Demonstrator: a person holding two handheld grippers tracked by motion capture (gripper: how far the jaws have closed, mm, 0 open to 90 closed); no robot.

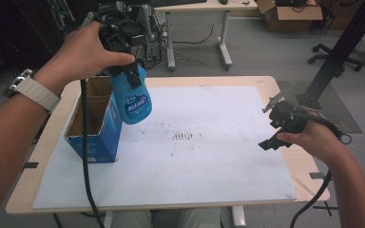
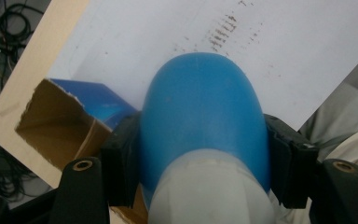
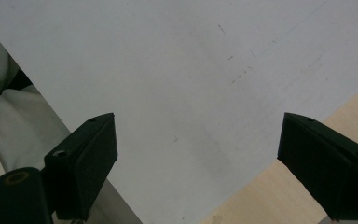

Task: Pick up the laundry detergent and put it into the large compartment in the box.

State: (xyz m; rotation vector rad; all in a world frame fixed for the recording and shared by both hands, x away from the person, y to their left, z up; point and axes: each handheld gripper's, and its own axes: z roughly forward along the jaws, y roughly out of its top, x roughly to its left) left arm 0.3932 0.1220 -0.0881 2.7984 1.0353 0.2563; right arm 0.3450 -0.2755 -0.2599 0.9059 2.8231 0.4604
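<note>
So the left gripper [image 1: 132, 76] is clamped on a blue bottle [image 1: 132, 99], one jaw pressed against each side of it. You can see that best in the left gripper view, where the bottle [image 2: 200, 116] sits snug between the two black pads and its pale end points back at the camera. The bottle hangs in the air, base down, over the left part of the table, just right of the open cardboard box [image 1: 94, 126] and a bit above its rim. The box itself stands on the white sheet [image 1: 209, 156] that covers most of the wooden table [image 1: 266, 80], close to the left edge.

Over on the right side, the right gripper [image 1: 271, 126] sits low over the sheet's right edge with its jaws spread wide, nothing between them.
</note>
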